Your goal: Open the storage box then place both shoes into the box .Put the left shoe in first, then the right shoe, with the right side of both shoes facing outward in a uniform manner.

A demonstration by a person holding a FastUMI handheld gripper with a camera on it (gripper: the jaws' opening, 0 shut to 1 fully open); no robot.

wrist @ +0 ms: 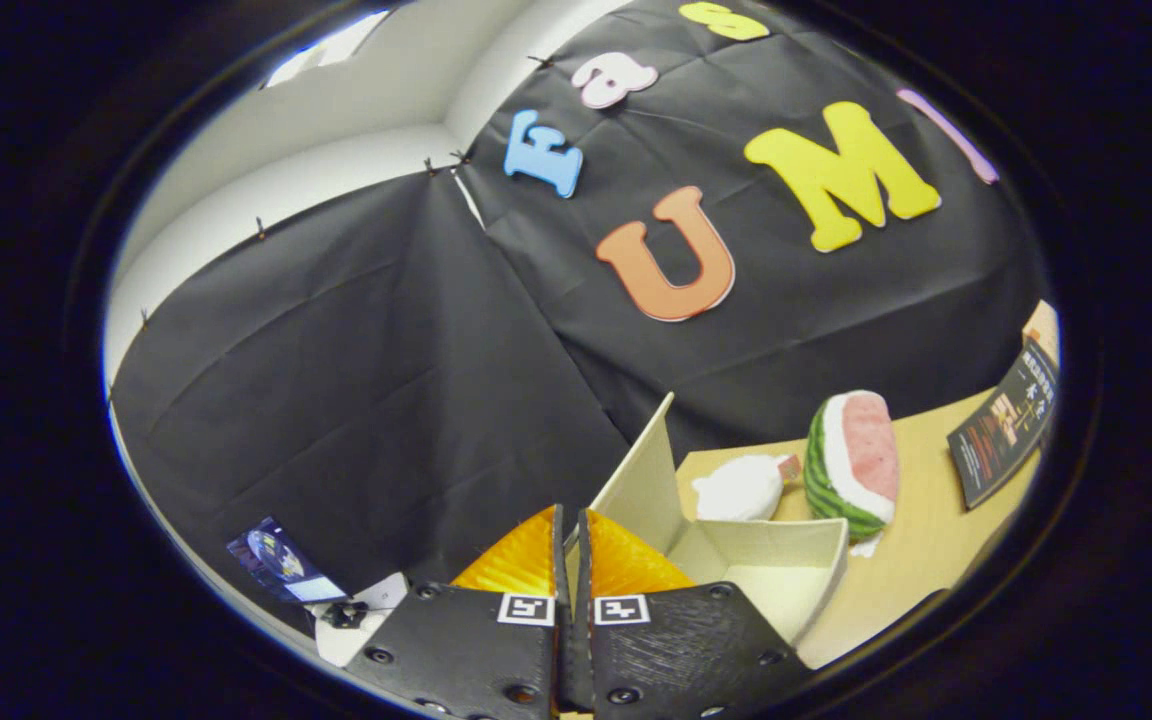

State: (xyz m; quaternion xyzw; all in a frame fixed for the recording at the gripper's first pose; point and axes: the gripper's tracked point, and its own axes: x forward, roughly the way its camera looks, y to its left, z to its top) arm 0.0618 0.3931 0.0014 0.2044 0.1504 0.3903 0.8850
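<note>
Since the black cloth wall (pixel 356 380) takes up most of what lies ahead of us, we judge that the claw is tilted up and away from the work. Below the wall runs the tan table (pixel 926 530), and on it stands the storage box (pixel 766 570), pale and already open, its lid flap (pixel 641 480) raised just beyond the fingertips. We see nothing inside the part of the box that shows, and we see no shoe, so we take the opening step as done and the left shoe as the step in hand. Beyond the box lie a plush watermelon slice (pixel 851 465), a dark printed booklet (pixel 1006 425) and a small white soft thing (pixel 736 487). Our claw (pixel 571 560) has its fingers pressed together, with nothing that we can make out between them; whether they touch the flap's edge we cannot tell. Next we would need to turn down towards the table, find the left shoe, spread the fingers and grip it.
</note>
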